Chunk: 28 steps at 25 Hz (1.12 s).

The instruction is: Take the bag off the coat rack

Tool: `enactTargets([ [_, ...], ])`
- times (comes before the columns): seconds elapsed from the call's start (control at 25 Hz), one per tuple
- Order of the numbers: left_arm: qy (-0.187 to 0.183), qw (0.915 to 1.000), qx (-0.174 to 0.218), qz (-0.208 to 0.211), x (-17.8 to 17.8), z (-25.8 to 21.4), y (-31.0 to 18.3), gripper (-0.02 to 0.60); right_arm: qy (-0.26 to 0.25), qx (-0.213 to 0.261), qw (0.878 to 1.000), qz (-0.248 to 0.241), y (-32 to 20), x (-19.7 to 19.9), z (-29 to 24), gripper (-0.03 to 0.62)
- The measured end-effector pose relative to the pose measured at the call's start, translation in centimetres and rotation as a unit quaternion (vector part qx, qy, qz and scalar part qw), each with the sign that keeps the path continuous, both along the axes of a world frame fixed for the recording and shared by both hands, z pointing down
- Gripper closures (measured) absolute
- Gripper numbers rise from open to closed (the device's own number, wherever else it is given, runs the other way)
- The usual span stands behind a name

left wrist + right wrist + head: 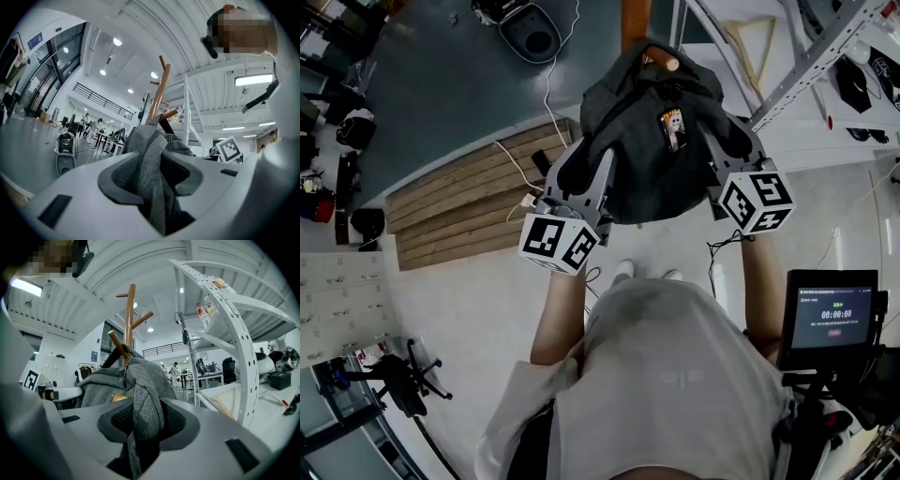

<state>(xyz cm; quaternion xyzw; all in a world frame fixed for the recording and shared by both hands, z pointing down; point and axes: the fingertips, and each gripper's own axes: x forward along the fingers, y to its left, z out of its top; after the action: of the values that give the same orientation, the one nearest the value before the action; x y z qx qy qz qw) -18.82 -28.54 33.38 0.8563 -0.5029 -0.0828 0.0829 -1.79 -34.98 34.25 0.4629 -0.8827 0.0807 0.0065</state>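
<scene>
A dark grey bag hangs from a peg of the wooden coat rack, its top looped over the peg. My left gripper holds the bag's left side. In the left gripper view a fold of grey fabric is pinched between the pads of that gripper, with the rack pole rising behind. My right gripper holds the bag's right side. In the right gripper view a bunched fold of the bag is squeezed in that gripper, below the rack.
A white perforated shelf frame stands close on the right, also in the right gripper view. A screen on a stand is at lower right. Wooden planks and a cable lie on the floor at left, with a chair nearby.
</scene>
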Motion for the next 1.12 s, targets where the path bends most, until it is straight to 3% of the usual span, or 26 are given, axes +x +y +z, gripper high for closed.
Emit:
enactTargets([
  [0.4, 0.006, 0.9999, -0.011, -0.007, 0.1, -0.4, -0.6, 0.459, -0.018, -0.015, 1.0, 0.012, -0.1, 0.2, -0.6, 0.487],
  [0.72, 0.021, 0.9992, -0.03, 0.017, 0.4, -1.5, 0.0, 0.472, -0.034, -0.026, 0.999, 0.008, 0.6, 0.4, -1.6, 0.496],
  [1.12, 0.03, 0.9986, -0.016, 0.041, 1.4, -3.8, 2.8, 0.474, -0.048, -0.01, 0.999, 0.007, 3.5, 1.5, -4.1, 0.497],
])
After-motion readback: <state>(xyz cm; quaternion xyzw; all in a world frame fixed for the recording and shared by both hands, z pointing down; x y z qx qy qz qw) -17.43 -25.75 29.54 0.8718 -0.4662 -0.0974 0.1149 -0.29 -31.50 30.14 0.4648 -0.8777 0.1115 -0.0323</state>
